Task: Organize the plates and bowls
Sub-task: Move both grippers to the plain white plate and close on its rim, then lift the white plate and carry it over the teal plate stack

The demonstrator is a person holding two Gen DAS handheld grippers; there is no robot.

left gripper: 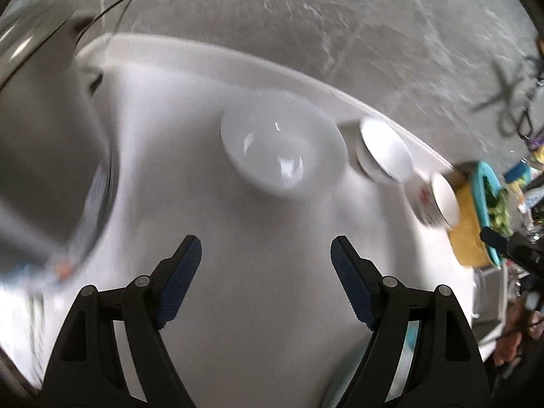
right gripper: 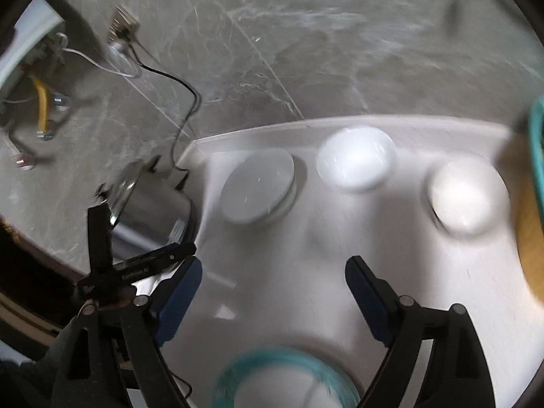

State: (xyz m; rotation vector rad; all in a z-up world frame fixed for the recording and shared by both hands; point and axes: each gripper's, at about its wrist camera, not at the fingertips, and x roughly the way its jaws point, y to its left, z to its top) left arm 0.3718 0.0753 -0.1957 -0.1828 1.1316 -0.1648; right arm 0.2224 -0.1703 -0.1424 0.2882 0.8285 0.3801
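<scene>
My left gripper (left gripper: 266,280) hangs with its jaws wide apart and nothing between them; my right gripper (right gripper: 273,301) likewise, empty. At twelve o'clock of the left one, on the white round table (left gripper: 238,323), stands a glossy white ceramic bowl on a white plate (left gripper: 280,149); at two o'clock, a smaller white ceramic bowl (left gripper: 384,151) and a red-patterned white cup (left gripper: 433,200). At six o'clock of the right gripper lies a teal-rimmed white dish (right gripper: 285,380). Such glazed ware is probably rigid, slippery and breakable: best pinched across the rim.

Both fisheye views are smeared by motion blur and bent at the edges; the white bench (left gripper: 272,255) is evenly, softly lit.
</scene>
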